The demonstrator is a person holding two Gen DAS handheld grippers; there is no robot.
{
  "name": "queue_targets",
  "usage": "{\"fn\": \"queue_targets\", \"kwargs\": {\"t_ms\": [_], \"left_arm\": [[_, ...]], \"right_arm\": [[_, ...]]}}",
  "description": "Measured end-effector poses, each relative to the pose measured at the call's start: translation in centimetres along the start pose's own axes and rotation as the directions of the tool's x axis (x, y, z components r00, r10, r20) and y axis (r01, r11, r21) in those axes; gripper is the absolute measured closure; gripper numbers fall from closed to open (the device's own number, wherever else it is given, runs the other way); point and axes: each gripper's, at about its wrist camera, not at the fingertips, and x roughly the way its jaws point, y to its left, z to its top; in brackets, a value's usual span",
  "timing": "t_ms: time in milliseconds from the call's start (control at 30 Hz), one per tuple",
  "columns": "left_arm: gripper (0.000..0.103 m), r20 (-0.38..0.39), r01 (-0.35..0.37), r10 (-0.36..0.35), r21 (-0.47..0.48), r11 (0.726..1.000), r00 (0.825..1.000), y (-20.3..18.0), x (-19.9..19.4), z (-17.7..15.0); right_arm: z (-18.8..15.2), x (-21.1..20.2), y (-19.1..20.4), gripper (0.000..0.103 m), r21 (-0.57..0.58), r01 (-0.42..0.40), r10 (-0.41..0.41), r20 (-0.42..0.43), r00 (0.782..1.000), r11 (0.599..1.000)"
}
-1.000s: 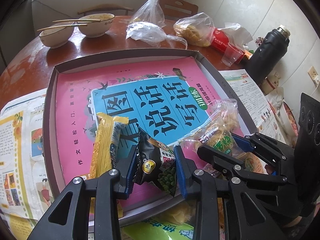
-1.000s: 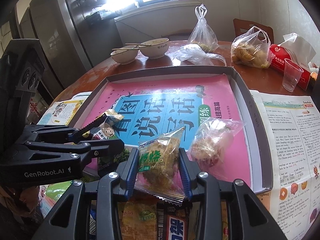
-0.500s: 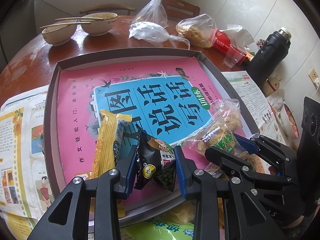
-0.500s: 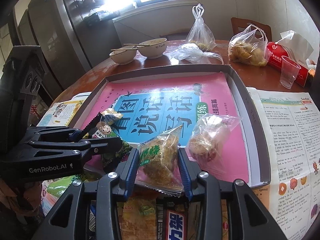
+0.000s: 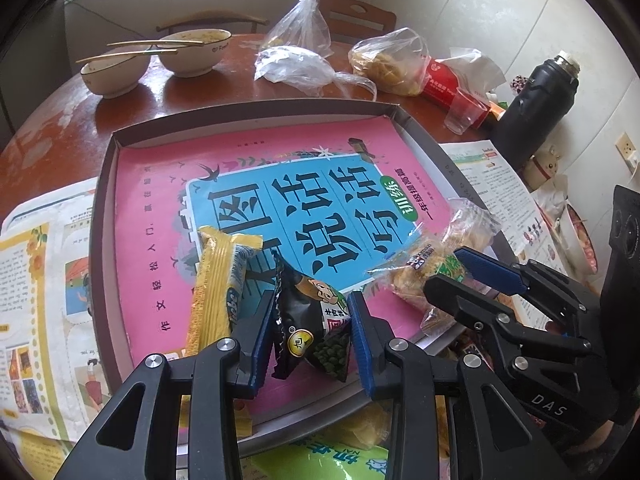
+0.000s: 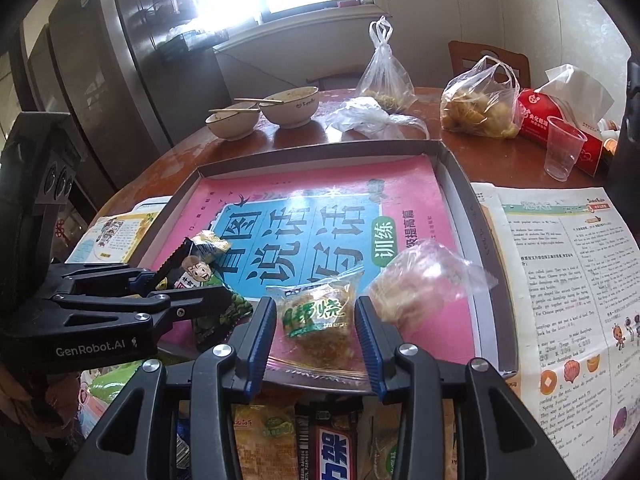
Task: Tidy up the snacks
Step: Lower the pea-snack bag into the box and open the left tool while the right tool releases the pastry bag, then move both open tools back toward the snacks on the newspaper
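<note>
Both grippers are the same build: chunky matte black plastic arms with triangular cutouts near the base and round silver screws at the pivots. Left gripper (image 5: pixel 312 328) has blue ribbed pads (image 5: pixel 362 338) lining the inside of each finger, same deal on the right gripper (image 6: pixel 316 332), blue ribbed pads (image 6: pixel 256 344) there too. From the right wrist cam the left one's side reads "GenRobot.AI" in white. From the left wrist cam the right one shows "DAS" in white, plus a black camera block behind it.
</note>
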Motion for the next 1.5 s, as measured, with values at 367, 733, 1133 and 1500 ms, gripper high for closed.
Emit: {"fn": "queue_targets", "kwargs": {"t_ms": [367, 733, 1133, 1500], "left_arm": [[0.064, 0.017, -0.021, 0.021, -0.005, 1.0, 1.0, 0.0, -0.7, -0.1], [0.059, 0.043, -0.044, 0.045, -0.021, 0.999, 0.998, 0.5, -2.0, -0.2], [0.046, 0.102, -0.064, 0.068, -0.038, 0.997, 0.993, 0.8, -4.2, -0.4], [0.039, 0.172, -0.06, 0.071, -0.069, 0.996, 0.983, 0.8, -7.1, -1.1]], "right_arm": [[-0.2, -1.2, -0.6, 0.061, 0.012, -0.002, 0.001, 0.025, 1.0, 1.0], [-0.4, -2.6, -1.7, 0.059, 0.04, 0.008, -0.011, 0.056, 0.998, 0.999], [-0.4, -4.2, -2.2, 0.055, 0.058, 0.007, -0.012, 0.093, 0.996, 0.998], [-0.5, -6.1, -2.8, 0.047, 0.081, 0.007, -0.018, 0.138, 0.99, 0.997]]}}
